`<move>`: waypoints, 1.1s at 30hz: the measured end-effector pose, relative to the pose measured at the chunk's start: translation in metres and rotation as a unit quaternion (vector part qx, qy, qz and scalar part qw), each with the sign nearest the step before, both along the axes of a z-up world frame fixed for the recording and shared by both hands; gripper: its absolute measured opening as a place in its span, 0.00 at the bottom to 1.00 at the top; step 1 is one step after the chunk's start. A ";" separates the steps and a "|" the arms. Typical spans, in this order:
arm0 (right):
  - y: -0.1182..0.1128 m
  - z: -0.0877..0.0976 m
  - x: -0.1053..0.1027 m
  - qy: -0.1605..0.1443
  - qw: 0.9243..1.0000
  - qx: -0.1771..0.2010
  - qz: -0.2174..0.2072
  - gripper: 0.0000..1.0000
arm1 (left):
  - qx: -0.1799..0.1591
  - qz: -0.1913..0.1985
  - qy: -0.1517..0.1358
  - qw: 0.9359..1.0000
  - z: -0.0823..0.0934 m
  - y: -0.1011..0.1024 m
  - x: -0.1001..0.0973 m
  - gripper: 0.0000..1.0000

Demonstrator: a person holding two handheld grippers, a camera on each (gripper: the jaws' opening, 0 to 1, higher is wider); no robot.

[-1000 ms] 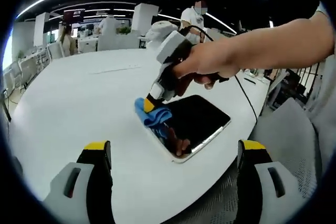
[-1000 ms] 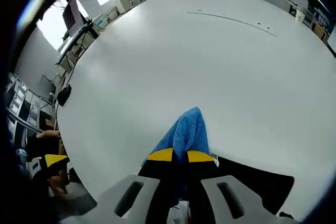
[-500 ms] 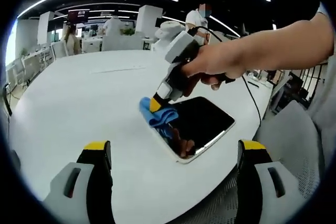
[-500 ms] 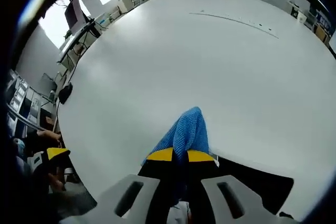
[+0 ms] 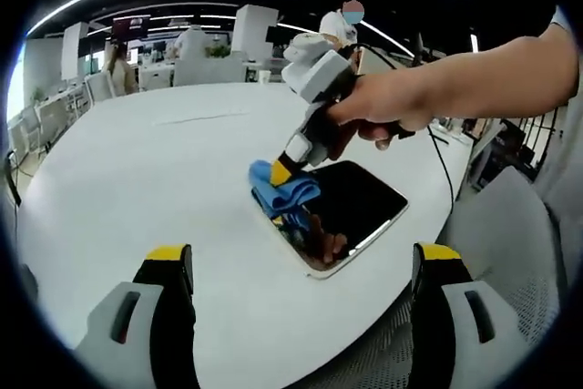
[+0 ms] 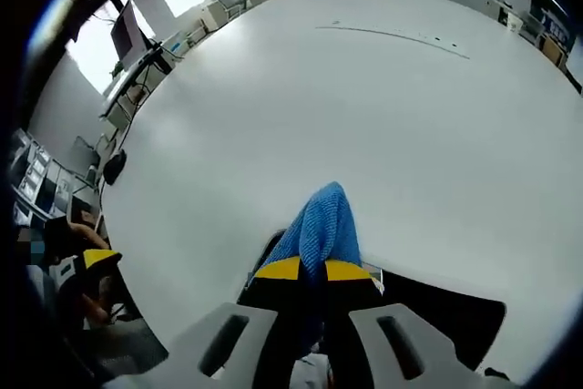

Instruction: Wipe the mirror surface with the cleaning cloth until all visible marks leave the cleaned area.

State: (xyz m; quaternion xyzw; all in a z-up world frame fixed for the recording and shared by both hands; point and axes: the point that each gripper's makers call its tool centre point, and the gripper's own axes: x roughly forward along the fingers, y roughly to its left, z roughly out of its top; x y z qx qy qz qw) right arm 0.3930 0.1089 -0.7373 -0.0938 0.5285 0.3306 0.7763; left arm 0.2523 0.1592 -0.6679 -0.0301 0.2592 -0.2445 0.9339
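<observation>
The mirror (image 5: 351, 214) lies flat on the tabletop (image 5: 137, 179), ahead of the left hand-held gripper (image 5: 301, 266) and slightly to its right, near the tabletop edge. The cleaning cloth (image 5: 282, 190) rests on the mirror's far-left end, partly over its rim, under the tip of the right hand-held gripper (image 6: 311, 271). Beyond the cloth (image 6: 321, 230), the tabletop (image 6: 383, 116) stretches far ahead of that hand-held gripper.

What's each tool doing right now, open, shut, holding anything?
Left tool: open, holding nothing, hovering over the table.
Right tool: shut on the blue cloth, at the mirror corner.
</observation>
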 end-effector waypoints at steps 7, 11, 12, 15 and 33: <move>-0.007 0.000 0.002 -0.001 1.000 -0.001 -0.001 0.02 | 0.007 -0.005 0.000 1.000 0.000 -0.001 -0.001 0.99; -0.014 0.000 0.003 0.001 1.000 -0.003 -0.004 0.02 | 0.008 -0.004 -0.001 1.000 0.000 -0.001 0.000 0.99; -0.015 0.000 0.003 0.002 1.000 -0.003 -0.005 0.02 | 0.008 -0.005 -0.001 1.000 -0.001 -0.001 0.000 0.99; -0.018 0.000 0.004 0.001 1.000 -0.004 -0.007 0.02 | 0.007 -0.005 -0.001 1.000 -0.001 -0.001 0.000 0.99; -0.034 0.000 0.006 0.001 1.000 -0.009 -0.020 0.02 | 0.009 -0.010 0.003 1.000 -0.003 -0.003 -0.002 0.99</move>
